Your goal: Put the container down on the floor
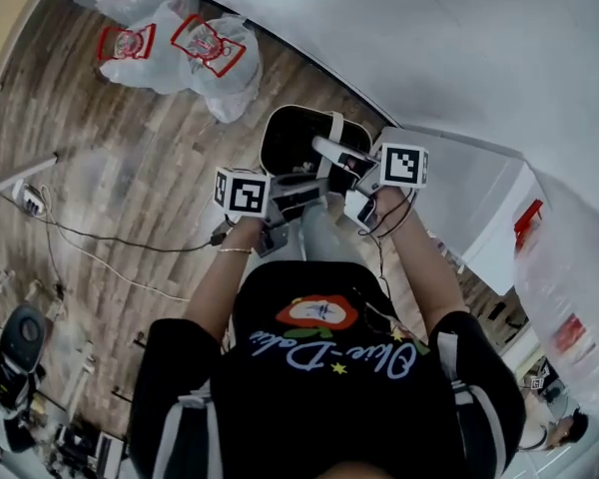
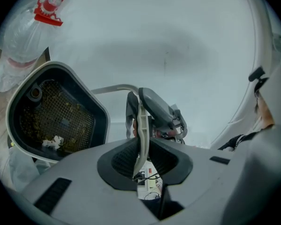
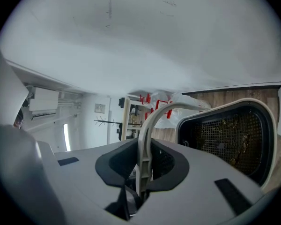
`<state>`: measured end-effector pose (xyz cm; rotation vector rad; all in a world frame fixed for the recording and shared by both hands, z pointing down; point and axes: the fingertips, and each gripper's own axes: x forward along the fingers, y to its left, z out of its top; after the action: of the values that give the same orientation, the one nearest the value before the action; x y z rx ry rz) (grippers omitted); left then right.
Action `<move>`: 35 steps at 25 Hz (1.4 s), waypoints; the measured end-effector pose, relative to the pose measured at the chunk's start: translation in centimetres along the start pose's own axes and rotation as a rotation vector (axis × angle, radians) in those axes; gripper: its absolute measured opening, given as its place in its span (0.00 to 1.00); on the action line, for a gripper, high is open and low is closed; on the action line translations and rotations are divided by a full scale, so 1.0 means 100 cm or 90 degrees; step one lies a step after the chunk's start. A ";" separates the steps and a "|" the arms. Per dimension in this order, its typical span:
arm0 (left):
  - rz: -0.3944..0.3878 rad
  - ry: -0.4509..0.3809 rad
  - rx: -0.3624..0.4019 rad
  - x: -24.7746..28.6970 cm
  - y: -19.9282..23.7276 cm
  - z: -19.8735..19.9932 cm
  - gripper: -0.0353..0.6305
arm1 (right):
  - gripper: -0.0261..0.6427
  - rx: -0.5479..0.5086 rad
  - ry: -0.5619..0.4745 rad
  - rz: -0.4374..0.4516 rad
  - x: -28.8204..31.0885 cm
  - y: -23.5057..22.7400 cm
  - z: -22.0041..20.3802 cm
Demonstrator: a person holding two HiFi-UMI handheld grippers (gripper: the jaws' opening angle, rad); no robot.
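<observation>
Over the wooden floor [image 1: 130, 168], beside a big white wall [image 1: 429, 38], a person is standing and looking straight down, so the work is happening at about waist height in front of the body. Off to the side, clear plastic bags [image 1: 195, 53] with red print are lying on the boards, well apart from the job.

The container [image 1: 290, 138] is hanging in the air below the hands, not yet resting on the floor. It is tipping sideways, which is why both gripper views are looking into its dark inside, where a mesh bottom is carrying crumbs and a pale scrap [image 2: 54, 142].

It is hanging that way because all its weight is going through 1 thin pale handle [image 1: 331, 128], and the 2 grippers are sharing that handle close together. The left gripper [image 1: 304, 196] is clamping the strap edge-on, its pads sitting against both faces. The right gripper [image 1: 344, 158] is gripping it too, the strap passing straight between its closed jaws.

By my reading, the lowering is only starting; the container will need levelling as it is going down so the crumbs are not spilling.
</observation>
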<state>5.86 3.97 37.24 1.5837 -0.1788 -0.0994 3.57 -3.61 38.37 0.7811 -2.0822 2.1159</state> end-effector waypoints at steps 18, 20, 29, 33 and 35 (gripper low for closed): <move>0.037 0.004 0.003 0.010 0.115 0.041 0.16 | 0.12 0.003 0.031 -0.041 0.063 -0.099 0.034; 0.053 -0.007 0.002 0.011 0.132 0.044 0.16 | 0.12 -0.004 0.046 -0.036 0.073 -0.112 0.034; 0.056 -0.075 -0.024 0.018 0.200 0.040 0.16 | 0.12 -0.037 0.109 -0.043 0.101 -0.172 0.027; 0.070 -0.097 -0.031 0.027 0.236 0.037 0.17 | 0.12 -0.050 0.130 -0.065 0.109 -0.208 0.024; 0.074 -0.101 -0.037 0.032 0.249 0.037 0.17 | 0.12 -0.057 0.139 -0.072 0.111 -0.221 0.024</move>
<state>7.04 -0.57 62.20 1.5049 -0.3885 -0.1384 3.41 -7.47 62.93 0.6108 -1.9565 1.9381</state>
